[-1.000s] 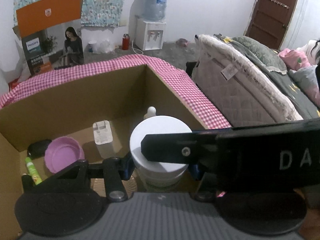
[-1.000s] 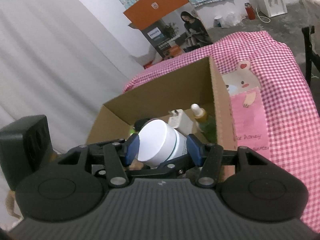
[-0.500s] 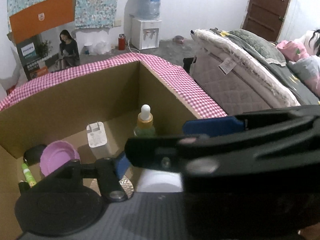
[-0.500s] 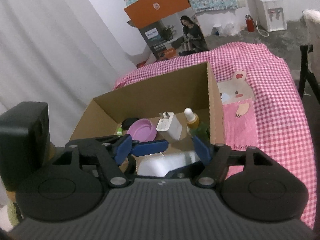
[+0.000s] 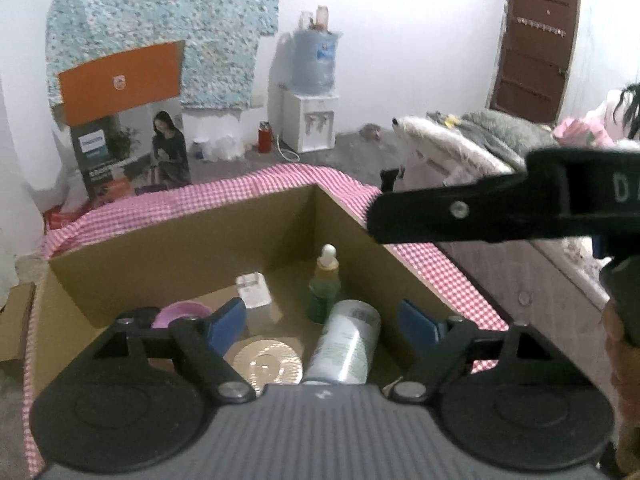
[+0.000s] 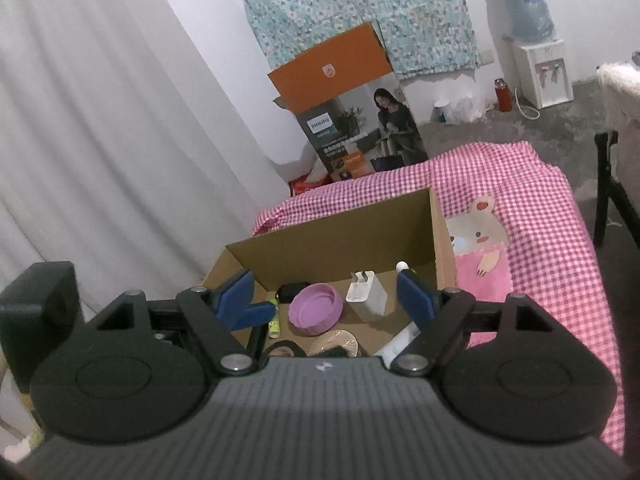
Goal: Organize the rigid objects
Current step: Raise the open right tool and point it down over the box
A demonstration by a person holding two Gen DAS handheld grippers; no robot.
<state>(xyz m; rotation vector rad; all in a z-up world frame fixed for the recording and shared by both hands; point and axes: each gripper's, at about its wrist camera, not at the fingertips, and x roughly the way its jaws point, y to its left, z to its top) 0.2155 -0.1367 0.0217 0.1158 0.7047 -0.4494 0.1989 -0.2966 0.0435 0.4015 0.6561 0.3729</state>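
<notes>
Left gripper (image 5: 322, 320) opening, empty, right gripper (image 6: 326, 296) likewise

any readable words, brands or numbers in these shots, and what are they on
"PHILIPS": big printed box on the floor; its smaller lines are too blurred to read.
"D": cut-off letter on the right gripper's arm.
White can label: blurred, unreadable.

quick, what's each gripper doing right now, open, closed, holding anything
Left gripper: jaws opening, nothing gripped; the white jar lies in the box below.
Right gripper: jaws opening, empty.
</notes>
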